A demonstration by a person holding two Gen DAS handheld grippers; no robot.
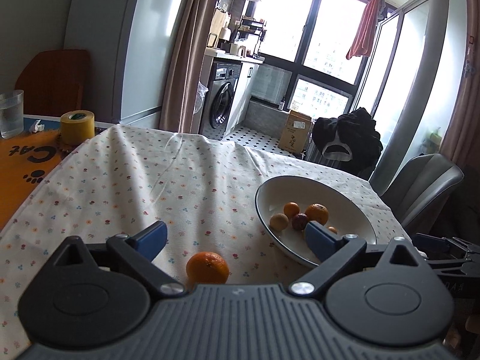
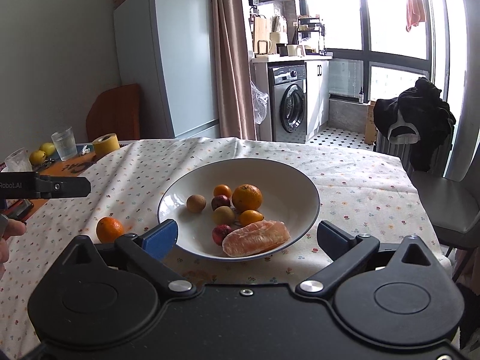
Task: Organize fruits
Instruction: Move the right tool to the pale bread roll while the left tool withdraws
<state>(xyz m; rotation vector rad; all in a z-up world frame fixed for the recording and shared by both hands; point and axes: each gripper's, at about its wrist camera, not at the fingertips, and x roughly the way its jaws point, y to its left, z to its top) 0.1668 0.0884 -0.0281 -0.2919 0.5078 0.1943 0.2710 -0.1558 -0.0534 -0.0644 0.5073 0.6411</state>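
Right wrist view: the white bowl (image 2: 238,207) sits just ahead of your right hand-held gripper (image 2: 249,237), its near rim between the two spread fingers. Nothing is pinched. Inside the bowl you have a large orange (image 2: 247,197), a small orange fruit behind it (image 2: 222,191), another small orange one (image 2: 250,217) in front of it, two dark red fruits (image 2: 220,202) (image 2: 221,234), two brownish round fruits (image 2: 196,203) (image 2: 223,215), and a peeled citrus segment (image 2: 256,238) lying against the near rim. Most of the fruit visible on the cloth is therefore already gathered.

One mandarin (image 2: 109,229) is outside the bowl, on the flowered tablecloth (image 2: 360,192), ahead and to the left of your right hand-held gripper, near the bowl but apart from it.

Left wrist view: the same mandarin (image 1: 207,267) lies close in front of your left hand-held gripper (image 1: 237,240), between the open blue fingers and nearer the palm than the tips, not touched by either. The bowl (image 1: 357,207) is ahead and to the right, partly behind the right finger.

Judgement: the task looks nearly finished; the remaining item on the cloth is this one mandarin, and your left gripper is lined up to take it.

Far ahead-left of the right gripper, yellow fruits (image 2: 42,152) sit by the glass (image 2: 64,143) and tape roll (image 2: 105,144), off the cloth. Whether they belong to the task, you cannot tell.
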